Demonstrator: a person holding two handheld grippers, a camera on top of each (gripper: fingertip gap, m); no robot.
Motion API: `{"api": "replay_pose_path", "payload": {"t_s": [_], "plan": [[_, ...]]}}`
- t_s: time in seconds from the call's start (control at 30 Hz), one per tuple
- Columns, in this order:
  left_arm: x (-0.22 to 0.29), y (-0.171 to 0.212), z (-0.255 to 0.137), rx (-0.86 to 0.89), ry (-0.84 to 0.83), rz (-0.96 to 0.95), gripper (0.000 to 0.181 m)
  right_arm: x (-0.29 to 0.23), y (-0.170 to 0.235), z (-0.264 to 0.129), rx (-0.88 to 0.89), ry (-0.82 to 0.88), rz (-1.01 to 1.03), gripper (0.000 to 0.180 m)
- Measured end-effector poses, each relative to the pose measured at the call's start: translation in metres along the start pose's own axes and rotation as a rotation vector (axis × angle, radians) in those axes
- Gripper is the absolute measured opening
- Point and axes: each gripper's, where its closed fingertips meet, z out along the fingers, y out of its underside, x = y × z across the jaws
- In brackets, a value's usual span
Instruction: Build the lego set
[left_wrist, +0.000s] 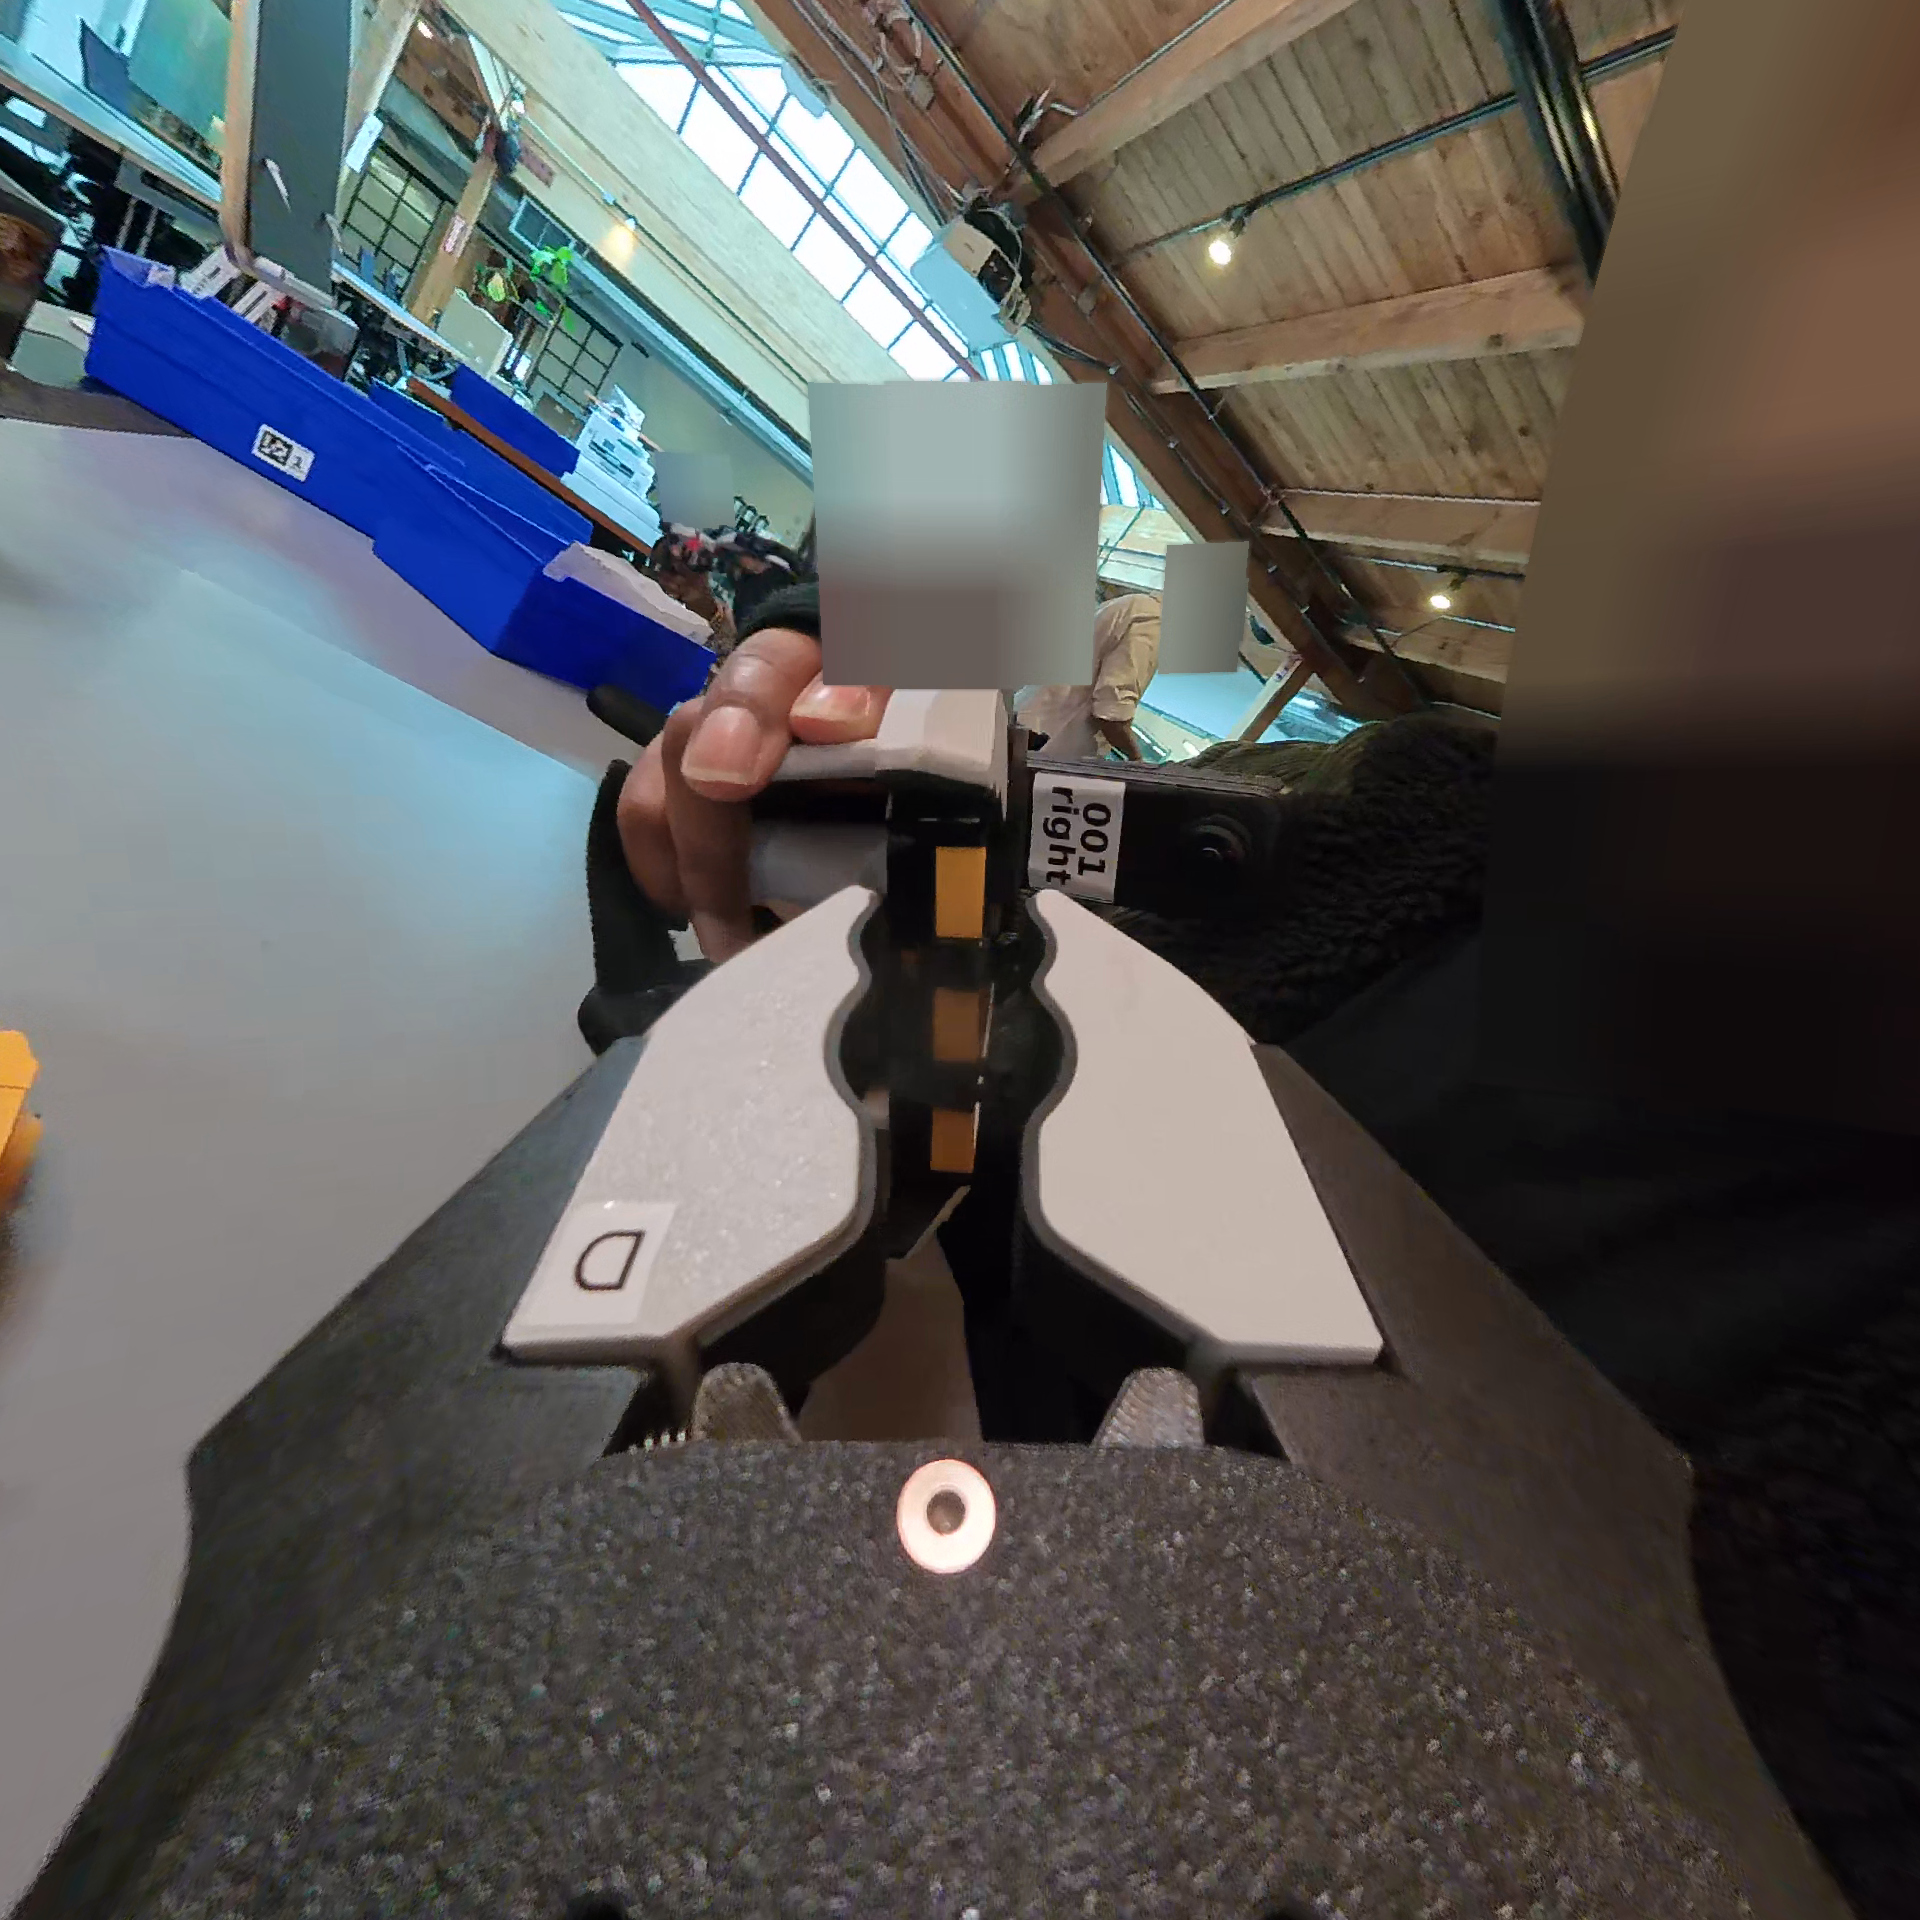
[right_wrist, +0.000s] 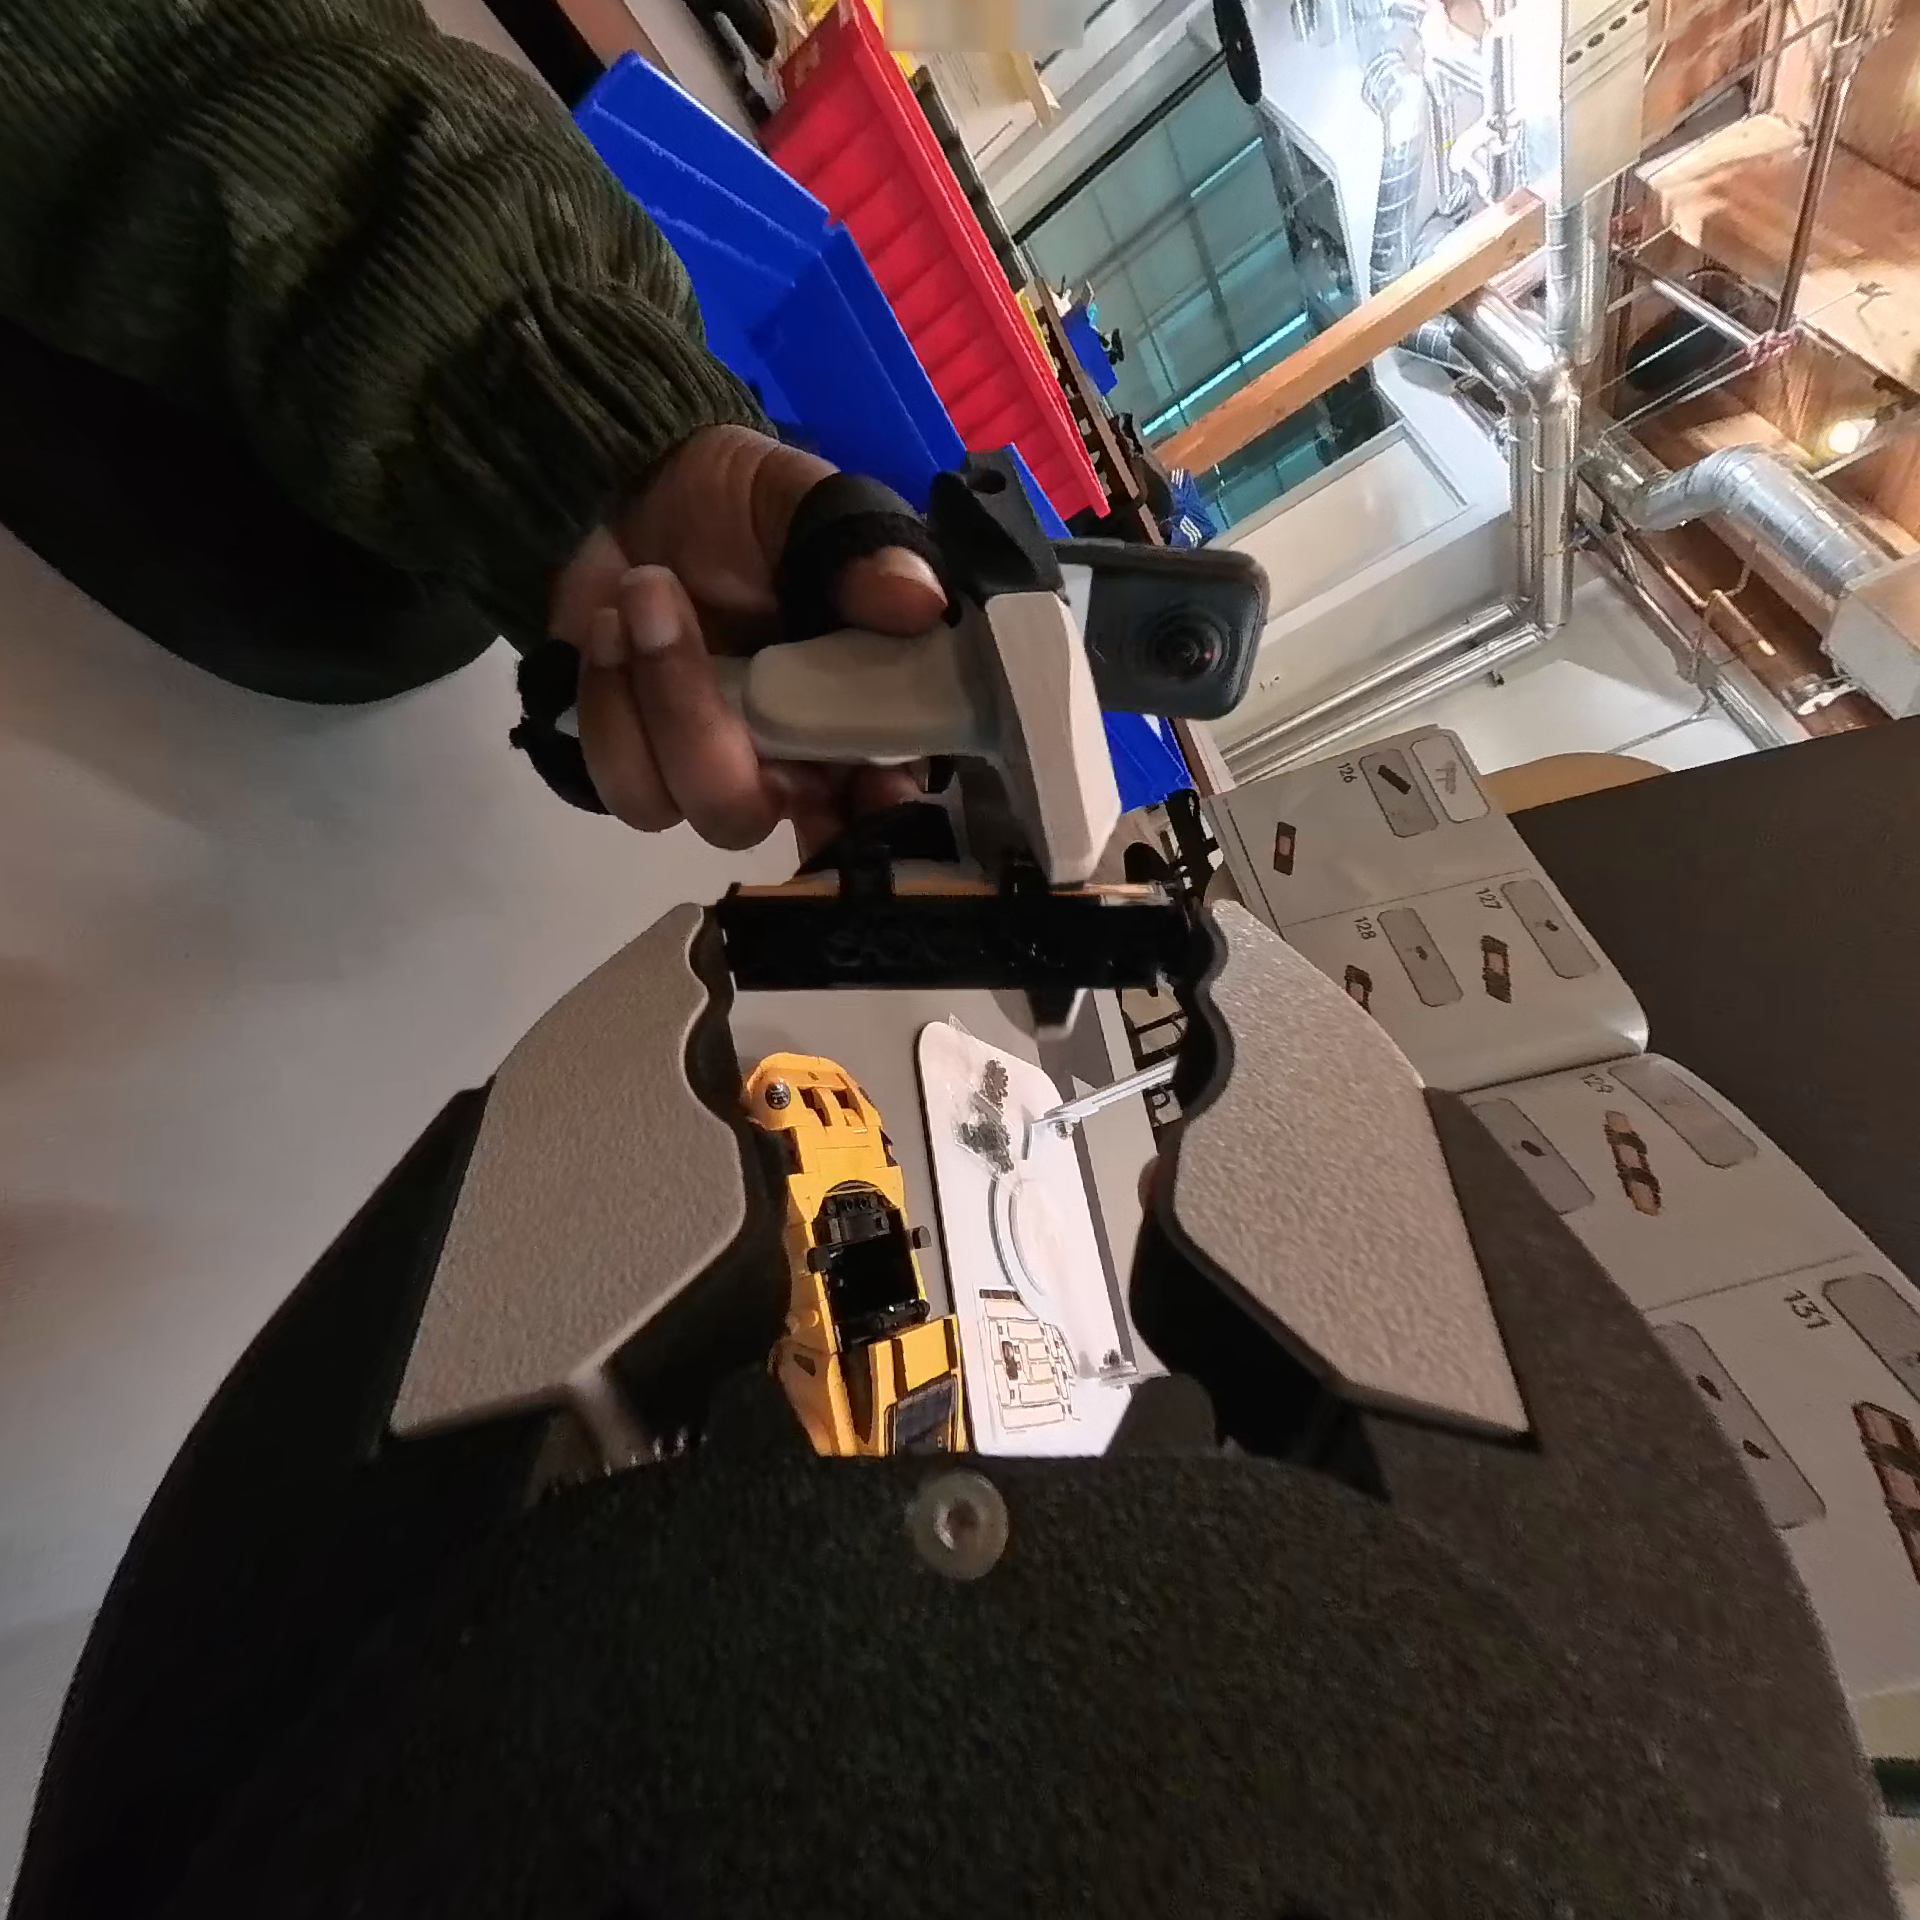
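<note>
Gripping a black-and-yellow lego piece (left_wrist: 954, 997) at frame centre, your left gripper (left_wrist: 948, 1039) and right gripper (right_wrist: 961, 971) both appear clamped on it, while the yellow lego car (right_wrist: 857, 1278) lies on the table (right_wrist: 260, 935) below.

Timber ceiling (left_wrist: 1299, 166) w/ skylights (left_wrist: 831, 197)

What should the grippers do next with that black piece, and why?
Probably open the left gripper: both it and the right gripper clamp the black piece, and the yellow car lies beneath it, likely its destination.
</note>
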Motion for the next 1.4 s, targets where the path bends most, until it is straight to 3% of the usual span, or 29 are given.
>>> {"api": "replay_pose_path", "payload": {"t_s": [1.4], "plan": [[-0.0004, -0.0059, -0.0025, 0.004, -0.058, 0.042, 0.024, 0.0062, -0.0047, 0.0015, 0.047, 0.014, 0.106, 0.084]]}}
